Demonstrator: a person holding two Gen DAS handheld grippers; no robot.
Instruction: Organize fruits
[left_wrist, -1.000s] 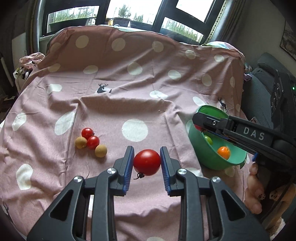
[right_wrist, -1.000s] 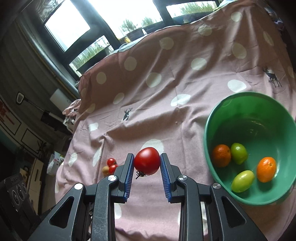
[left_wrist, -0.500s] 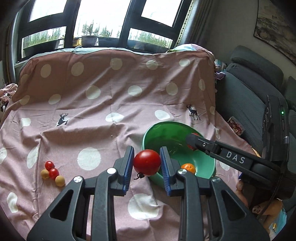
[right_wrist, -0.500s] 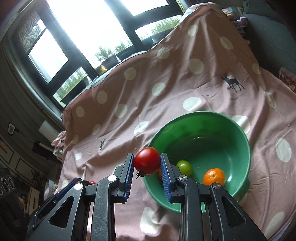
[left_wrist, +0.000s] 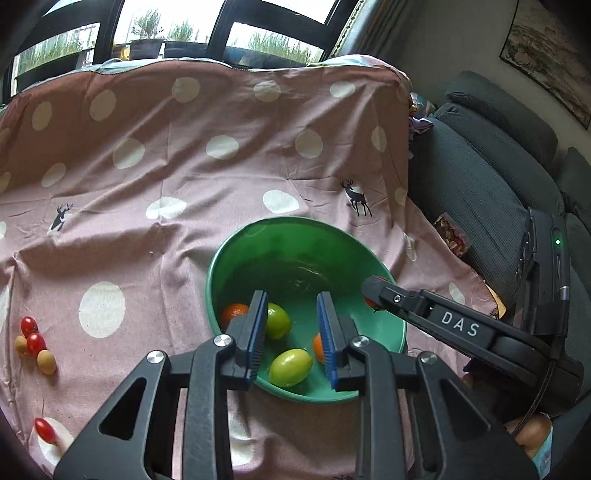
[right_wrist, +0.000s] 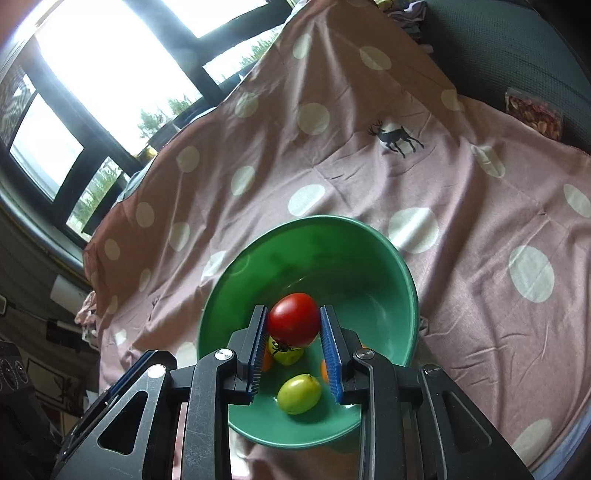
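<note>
A green bowl (left_wrist: 258, 240) (right_wrist: 388, 258) sits on the pink dotted cloth and holds two green fruits (left_wrist: 290, 367) (right_wrist: 298, 393) and two oranges (left_wrist: 234, 312). My right gripper (right_wrist: 293, 332) is shut on a red tomato (right_wrist: 293, 319) and holds it over the bowl. Its finger also shows in the left wrist view (left_wrist: 428, 312), over the bowl's right rim. My left gripper (left_wrist: 291, 334) is open and empty above the bowl's near side.
Small red and tan fruits (left_wrist: 35, 343) lie in a cluster on the cloth at the left, with another small red one (left_wrist: 44, 430) nearer. A dark grey sofa (left_wrist: 480, 177) stands to the right of the table. Windows run along the back.
Both grippers have moved right, over the bowl. The earlier left wrist frames showed a tomato between the fingers; now the left gripper is empty. The right gripper keeps its tomato.
</note>
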